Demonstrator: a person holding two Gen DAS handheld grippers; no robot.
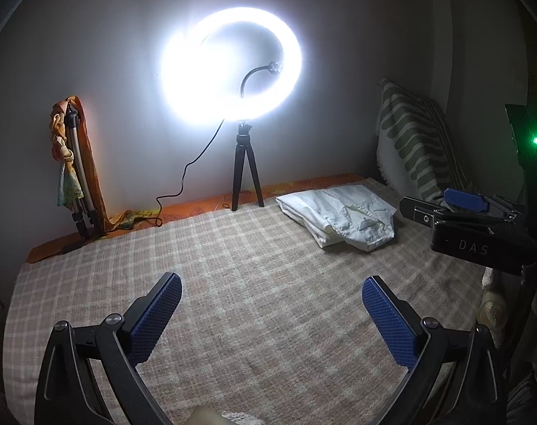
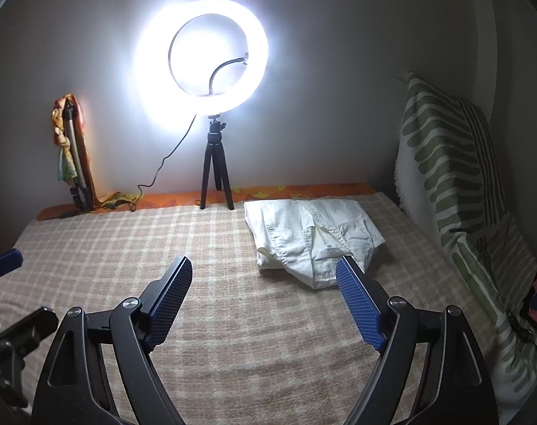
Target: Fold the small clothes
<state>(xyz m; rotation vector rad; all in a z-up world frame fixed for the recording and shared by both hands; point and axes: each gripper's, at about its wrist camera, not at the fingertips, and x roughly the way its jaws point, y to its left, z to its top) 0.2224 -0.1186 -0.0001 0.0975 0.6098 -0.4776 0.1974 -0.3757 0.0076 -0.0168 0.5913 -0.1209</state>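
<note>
Nearest to my cameras, I am seeing the two grippers hanging over the checked blanket [image 1: 261, 283]; the left gripper [image 1: 272, 294] is keeping its blue fingers [image 1: 155, 322] spread wide, with nothing between them but the blanket; the right gripper [image 2: 264, 279] is also standing wide apart, and its blue pads [image 2: 171, 297] are pinching nothing. In the right wrist view the tip of the right finger is overlapping the near edge of the white garment [image 2: 311, 237]; I cannot tell if it is touching the cloth or only passing in front of it.

The white garment is lying on the blanket, on the far right part of the bed, crumpled and partly folded over itself, with a collar and a small label showing; it is lying just in front of the orange sheet [image 2: 303, 191] that is running along the far edge. To its right a green and white patterned pillow [image 2: 445, 163] is leaning against the wall.

At the far side, in the middle, a lit ring light [image 2: 201, 60] is standing on a small black tripod [image 2: 215, 177], and its cable is hanging down to the left; further left a folded tripod [image 1: 75, 173] is leaning on the wall, with an orange cloth [image 1: 91, 163] draped over it.
</note>
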